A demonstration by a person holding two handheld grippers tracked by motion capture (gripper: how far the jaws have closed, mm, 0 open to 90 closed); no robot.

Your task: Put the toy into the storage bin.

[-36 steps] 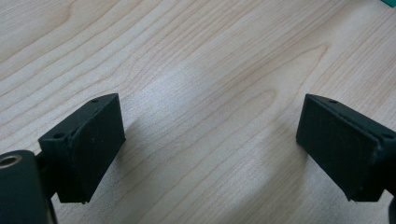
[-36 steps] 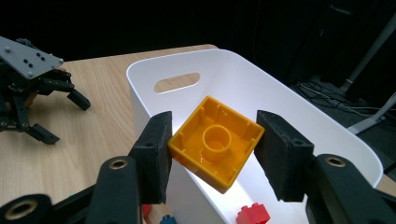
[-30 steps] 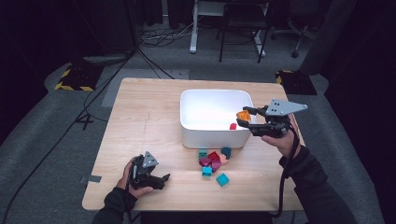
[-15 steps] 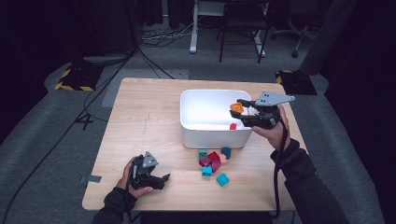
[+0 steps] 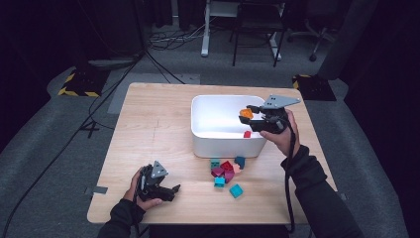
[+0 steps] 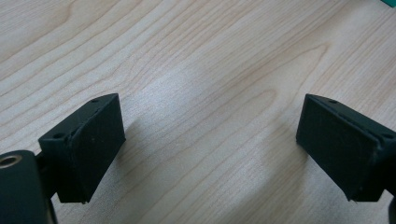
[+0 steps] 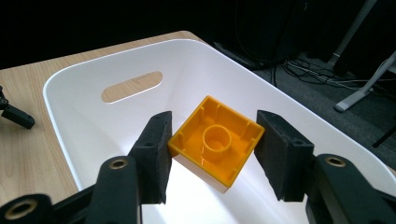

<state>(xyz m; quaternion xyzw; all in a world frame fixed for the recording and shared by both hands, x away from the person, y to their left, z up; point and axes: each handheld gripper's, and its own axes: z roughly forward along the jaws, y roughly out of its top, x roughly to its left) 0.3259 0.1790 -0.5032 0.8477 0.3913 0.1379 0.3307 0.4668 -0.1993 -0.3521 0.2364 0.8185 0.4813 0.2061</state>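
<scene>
My right gripper (image 5: 251,115) is shut on an orange block (image 5: 245,113) and holds it above the right part of the white bin (image 5: 225,147). In the right gripper view the orange block (image 7: 215,142) sits hollow side up between the two pads, corner on, over the bin's white inside (image 7: 88,121). A small red block (image 5: 247,134) lies inside the bin near its front wall. My left gripper (image 5: 170,191) rests in a hand near the table's front left. Its jaws stand wide apart over bare wood (image 6: 210,70), with nothing between them.
A pile of red, teal and pink blocks (image 5: 225,167) lies just in front of the bin, with one teal block (image 5: 236,190) a little nearer the front edge. The wooden table (image 5: 148,129) stands on grey floor with cables and chair legs behind.
My right gripper has carried the orange block leftward and slightly down, from the bin's right rim to over its inside. The left gripper has stayed put.
</scene>
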